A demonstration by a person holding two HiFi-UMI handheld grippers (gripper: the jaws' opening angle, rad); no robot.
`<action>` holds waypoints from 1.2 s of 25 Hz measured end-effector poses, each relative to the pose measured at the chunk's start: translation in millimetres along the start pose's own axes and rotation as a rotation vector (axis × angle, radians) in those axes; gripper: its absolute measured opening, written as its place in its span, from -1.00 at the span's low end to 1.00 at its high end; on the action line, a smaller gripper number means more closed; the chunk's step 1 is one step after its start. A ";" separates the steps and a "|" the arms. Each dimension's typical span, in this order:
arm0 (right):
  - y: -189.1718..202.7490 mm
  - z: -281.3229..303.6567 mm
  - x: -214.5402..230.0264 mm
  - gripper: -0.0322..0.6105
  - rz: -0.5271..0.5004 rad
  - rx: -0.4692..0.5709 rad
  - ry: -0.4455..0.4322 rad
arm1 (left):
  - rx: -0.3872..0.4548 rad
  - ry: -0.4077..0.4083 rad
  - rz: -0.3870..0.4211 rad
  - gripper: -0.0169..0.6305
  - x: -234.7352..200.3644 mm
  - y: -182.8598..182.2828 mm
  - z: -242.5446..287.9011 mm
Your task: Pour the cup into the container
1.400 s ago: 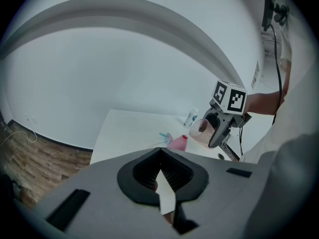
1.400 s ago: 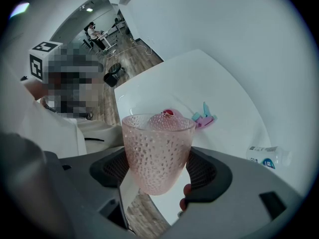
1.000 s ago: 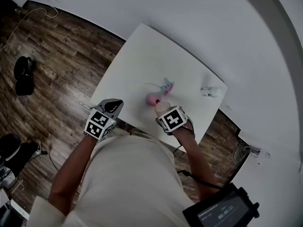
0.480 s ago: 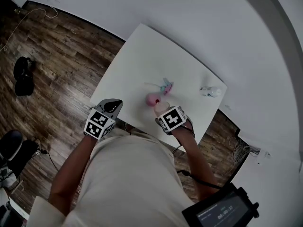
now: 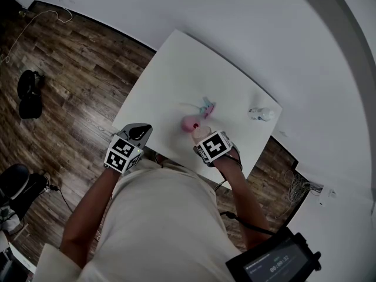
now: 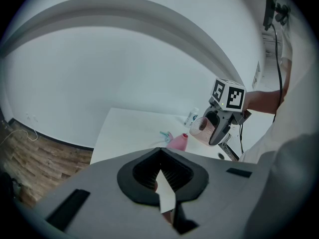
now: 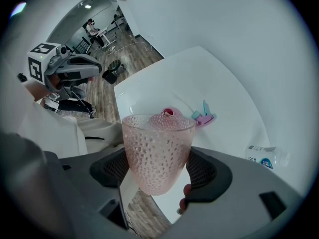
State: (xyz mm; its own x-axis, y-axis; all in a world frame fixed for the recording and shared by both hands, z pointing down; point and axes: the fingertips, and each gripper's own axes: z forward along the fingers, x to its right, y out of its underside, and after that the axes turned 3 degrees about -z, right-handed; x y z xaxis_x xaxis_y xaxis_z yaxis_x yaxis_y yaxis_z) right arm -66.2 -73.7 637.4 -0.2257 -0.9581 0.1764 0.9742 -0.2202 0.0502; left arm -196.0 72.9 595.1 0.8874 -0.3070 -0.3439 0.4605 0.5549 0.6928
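Observation:
My right gripper [image 7: 158, 171] is shut on a pink dimpled glass cup [image 7: 158, 146], gripping it near its base. In the left gripper view the cup [image 6: 201, 128] leans with its rim toward a pink container [image 6: 178, 142] with a red mouth on the white table [image 6: 129, 131]. From the head view the cup [image 5: 201, 133] hangs just beside the container [image 5: 188, 123]. I cannot see anything inside the cup. My left gripper [image 6: 160, 156] is shut with nothing in it, held off the table's near left edge [image 5: 128, 151].
A small clear bottle [image 5: 261, 114] lies near the table's right edge. A blue and pink clip-like item [image 5: 207, 106] rests just beyond the container. Wood floor [image 5: 70, 69] surrounds the table, with a white wall [image 5: 247, 28] behind it.

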 end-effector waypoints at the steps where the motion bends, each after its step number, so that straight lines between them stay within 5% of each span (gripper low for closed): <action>1: 0.4 0.2 -0.1 0.22 -0.001 -0.003 0.000 | -0.001 0.000 0.000 -0.91 0.0 0.4 0.0; 30: -3.2 0.5 2.6 0.22 -0.030 -0.051 0.001 | 0.002 -0.003 -0.012 -0.91 -4.1 11.2 -1.9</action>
State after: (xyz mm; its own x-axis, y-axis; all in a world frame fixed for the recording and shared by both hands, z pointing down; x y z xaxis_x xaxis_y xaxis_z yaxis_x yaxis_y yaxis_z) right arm -69.9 -75.3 638.1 -0.2545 -0.9511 0.1751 0.9663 -0.2575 0.0056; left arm -194.4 81.9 603.1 0.8816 -0.3159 -0.3507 0.4714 0.5499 0.6895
